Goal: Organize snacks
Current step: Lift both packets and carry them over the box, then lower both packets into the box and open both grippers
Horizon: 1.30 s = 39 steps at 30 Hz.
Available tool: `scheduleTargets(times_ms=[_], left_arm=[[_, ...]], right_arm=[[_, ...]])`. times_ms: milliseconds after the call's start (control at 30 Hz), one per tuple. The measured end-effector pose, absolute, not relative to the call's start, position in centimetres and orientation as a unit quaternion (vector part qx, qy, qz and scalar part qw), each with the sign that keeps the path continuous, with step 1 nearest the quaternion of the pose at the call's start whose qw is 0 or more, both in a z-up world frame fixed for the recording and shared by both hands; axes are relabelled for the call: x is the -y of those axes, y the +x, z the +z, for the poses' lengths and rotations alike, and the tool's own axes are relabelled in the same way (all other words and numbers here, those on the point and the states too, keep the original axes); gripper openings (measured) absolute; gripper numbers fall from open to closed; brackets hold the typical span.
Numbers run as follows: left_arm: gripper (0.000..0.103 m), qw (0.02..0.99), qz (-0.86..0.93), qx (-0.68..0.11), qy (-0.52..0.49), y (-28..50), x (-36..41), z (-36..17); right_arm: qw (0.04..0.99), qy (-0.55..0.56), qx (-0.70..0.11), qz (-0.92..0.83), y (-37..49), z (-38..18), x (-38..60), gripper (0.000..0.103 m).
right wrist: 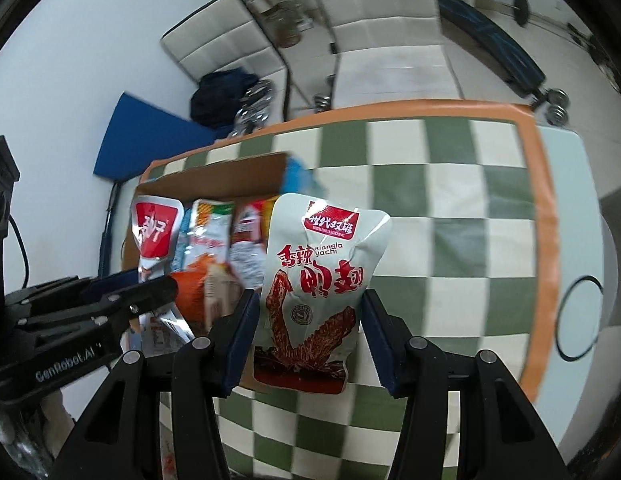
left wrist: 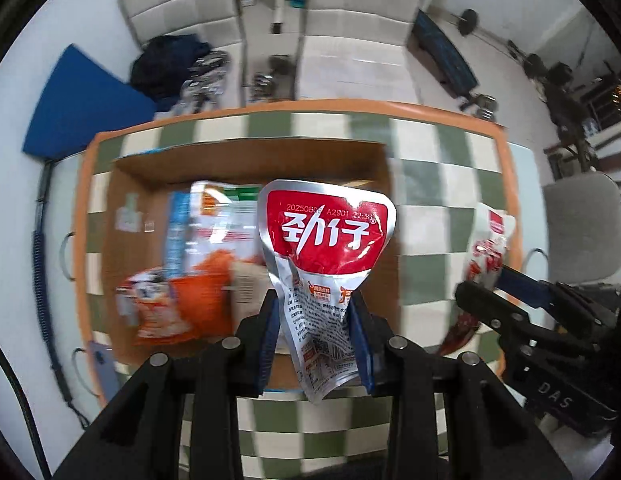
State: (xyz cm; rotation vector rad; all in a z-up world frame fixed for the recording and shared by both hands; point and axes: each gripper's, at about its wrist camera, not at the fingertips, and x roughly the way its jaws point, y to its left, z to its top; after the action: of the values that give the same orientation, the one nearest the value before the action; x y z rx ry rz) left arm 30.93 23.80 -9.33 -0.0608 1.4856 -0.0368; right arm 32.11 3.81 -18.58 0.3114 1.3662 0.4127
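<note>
**Two packets up, one in each claw**

My left claw (left wrist: 313, 312) is closed on a silver packet with a red label (left wrist: 326, 236); the blue pads press its crumpled lower half from both sides, and the red top stands up ahead of my fingertips, leaning a little to the right; it hangs above the open cardboard box (left wrist: 246, 160), which sits straight ahead of this claw and below it on the green-and-white checked cloth (left wrist: 430, 216). Inside the box, ahead and to the left of that claw, lie an orange packet (left wrist: 190, 300) and a pale packet with a blue edge (left wrist: 214, 216), both blurred; I cannot read them.

My right claw (right wrist: 308, 316) has hold of a white packet printed with a red wing (right wrist: 314, 292); the packet fills the gap between the blue pads, and both look to touch its sides, though the jaws stand fairly wide; its red-labelled top rises ahead of the fingertips. It hangs over the cloth near the box's right end; I cannot tell whether it overlaps the wall. The box lies ahead and to the left of this claw, and my other claw shows at the far left of this view, with its packet upright above the box.

An orange border (right wrist: 546, 216) edges the cloth, beyond my right claw to the right; white padded chairs (right wrist: 374, 12) stand past the table's far edge.
</note>
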Motion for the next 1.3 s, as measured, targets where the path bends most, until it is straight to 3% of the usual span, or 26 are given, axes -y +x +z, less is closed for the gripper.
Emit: scheduleTargets(times_ms=[533, 800, 1300], left_arm=[[0.031, 0.704, 0.054, -0.708, 0.008, 36.4, -37.5, -15.9], [0.031, 0.683, 0.059, -0.728, 0.025, 38.5, -39.2, -19.4], [0.035, 0.659, 0.051, -0.749, 0.037, 39.5, -39.3, -21.4]], right_arm=[[0.726, 0.08, -0.661, 0.172, 34.2, -22.3, -14.9, 0.055], [0.719, 0.072, -0.674, 0.152, 35.1, -24.1, -16.2, 0.055], [0.707, 0.073, -0.691, 0.131, 36.0, -26.3, -16.4, 0.058]])
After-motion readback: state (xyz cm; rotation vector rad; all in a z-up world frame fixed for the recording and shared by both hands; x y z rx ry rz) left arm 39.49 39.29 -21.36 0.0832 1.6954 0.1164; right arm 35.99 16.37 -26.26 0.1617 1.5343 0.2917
